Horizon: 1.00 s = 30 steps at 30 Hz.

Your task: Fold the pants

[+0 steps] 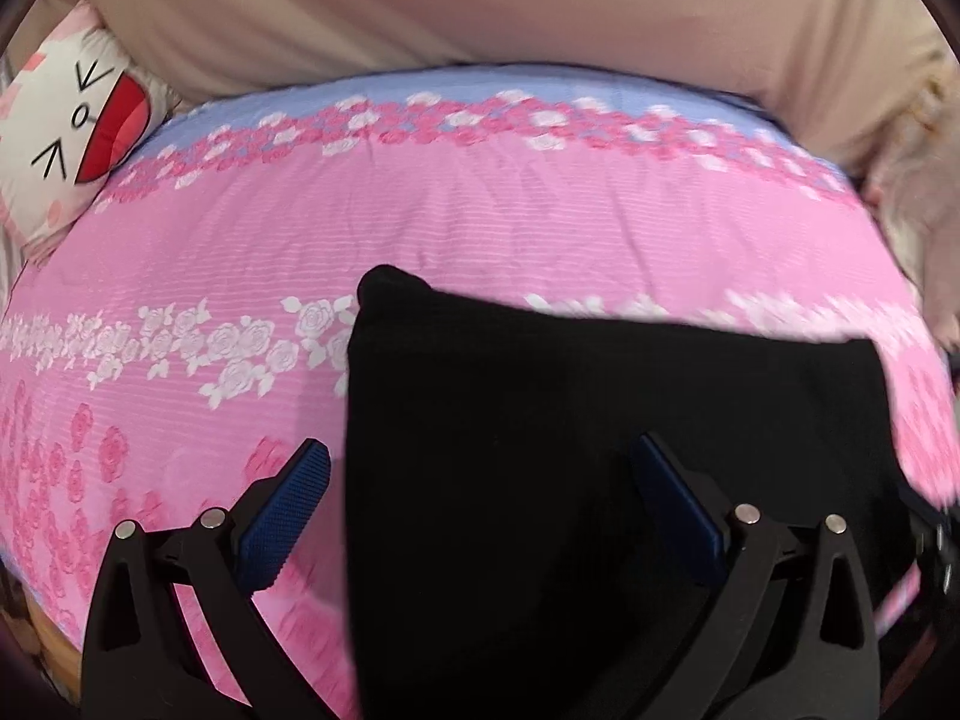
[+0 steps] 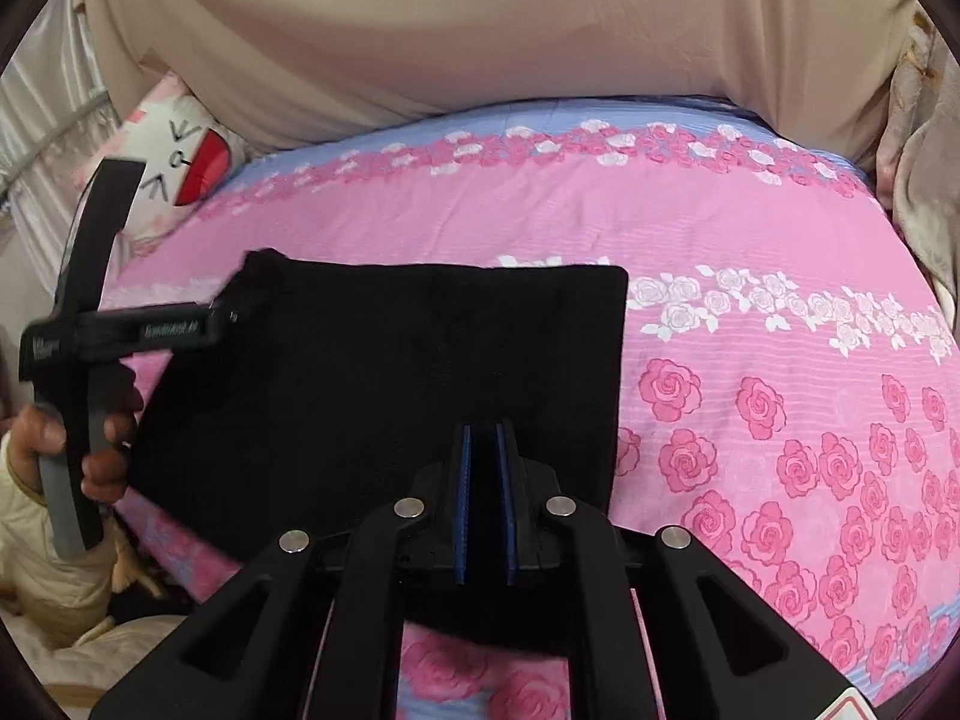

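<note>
Black pants point(image 1: 600, 450) lie folded into a rectangle on the pink floral bed cover point(image 1: 420, 228); they also show in the right wrist view point(image 2: 390, 372). My left gripper point(image 1: 483, 462) is open just above the pants' left edge, one blue pad point(image 1: 288, 510) over the cover, the other over the fabric. It shows from outside in the right wrist view point(image 2: 180, 327) at the pants' left side. My right gripper point(image 2: 485, 450) has its jaws nearly together, held over the pants' near edge; no cloth shows between the pads.
A white cat-face pillow point(image 1: 66, 138) lies at the far left of the bed. A beige curtain point(image 2: 480, 30) hangs behind the bed. A pale fuzzy blanket point(image 2: 918, 180) sits at the right. The bed cover point(image 2: 780, 420) stretches right of the pants.
</note>
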Tool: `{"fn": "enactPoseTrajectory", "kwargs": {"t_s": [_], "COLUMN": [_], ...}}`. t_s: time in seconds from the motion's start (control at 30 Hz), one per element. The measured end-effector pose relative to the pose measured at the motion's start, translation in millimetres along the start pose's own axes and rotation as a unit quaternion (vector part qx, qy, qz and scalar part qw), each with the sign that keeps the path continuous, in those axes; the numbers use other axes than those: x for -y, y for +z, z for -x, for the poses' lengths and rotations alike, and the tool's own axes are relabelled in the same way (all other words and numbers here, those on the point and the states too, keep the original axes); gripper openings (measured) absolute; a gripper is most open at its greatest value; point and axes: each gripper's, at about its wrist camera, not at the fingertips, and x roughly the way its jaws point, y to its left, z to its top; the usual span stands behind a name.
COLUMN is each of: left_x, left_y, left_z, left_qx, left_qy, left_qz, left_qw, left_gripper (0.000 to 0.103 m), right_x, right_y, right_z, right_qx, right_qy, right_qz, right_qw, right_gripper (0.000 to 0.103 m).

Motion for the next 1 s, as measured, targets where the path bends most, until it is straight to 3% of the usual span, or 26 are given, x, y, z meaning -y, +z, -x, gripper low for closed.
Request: {"fn": "enactPoseTrajectory", "kwargs": {"t_s": [0.1, 0.17, 0.2, 0.37, 0.53, 0.6, 0.67, 0.87, 0.97, 1.0], "left_x": [-5.2, -1.8, -0.9, -8.6, -5.6, -3.2, -2.0, -2.1, -11.4, -17.4], "left_y": [-25.6, -44.8, -49.6, -57.9, -56.5, -55.9, -55.7, -55.0, -55.6, -57.2], "left_z": [32.3, 34.1, 30.0, 14.4, 12.1, 13.1, 15.0, 18.1, 23.1, 22.4], "left_qx": [0.013, -0.003, -0.012, -0.033, -0.035, -0.035, -0.035, -0.04, -0.051, -0.064], "left_qy": [-0.006, 0.028, 0.04, 0.024, 0.022, 0.021, 0.021, 0.015, -0.04, -0.062], "left_qz": [-0.032, -0.054, -0.058, -0.022, -0.019, -0.02, -0.02, -0.012, 0.005, 0.016], "left_qw": [0.9994, 0.9982, 0.9975, 0.9989, 0.999, 0.999, 0.999, 0.999, 0.9979, 0.9959], "left_gripper": [0.098, 0.098, 0.098, 0.098, 0.098, 0.098, 0.098, 0.098, 0.098, 0.098], "right_x": [-2.6, 2.1, 3.8, 1.6, 6.0, 9.3, 14.8, 31.6, 40.4, 41.8], "right_y": [-11.5, -23.1, -26.5, -19.7, -17.8, -15.9, -13.8, -13.4, -16.8, -18.7], "right_z": [1.9, -11.4, -13.7, -10.7, -5.0, -0.3, 6.9, 17.3, 16.0, 14.9], "right_qx": [-0.028, -0.049, -0.041, -0.037, -0.028, -0.019, -0.007, 0.005, -0.003, -0.007], "right_qy": [0.0, -0.007, -0.003, 0.0, 0.014, 0.016, 0.008, -0.027, -0.031, -0.03], "right_qz": [0.016, 0.016, 0.011, -0.007, -0.031, -0.041, -0.046, -0.056, -0.065, -0.067], "right_qw": [0.999, 0.999, 0.999, 0.999, 0.999, 0.999, 0.999, 0.998, 0.997, 0.997], "right_gripper": [0.009, 0.008, 0.008, 0.009, 0.012, 0.021, 0.038, 0.045, 0.059, 0.06]}}
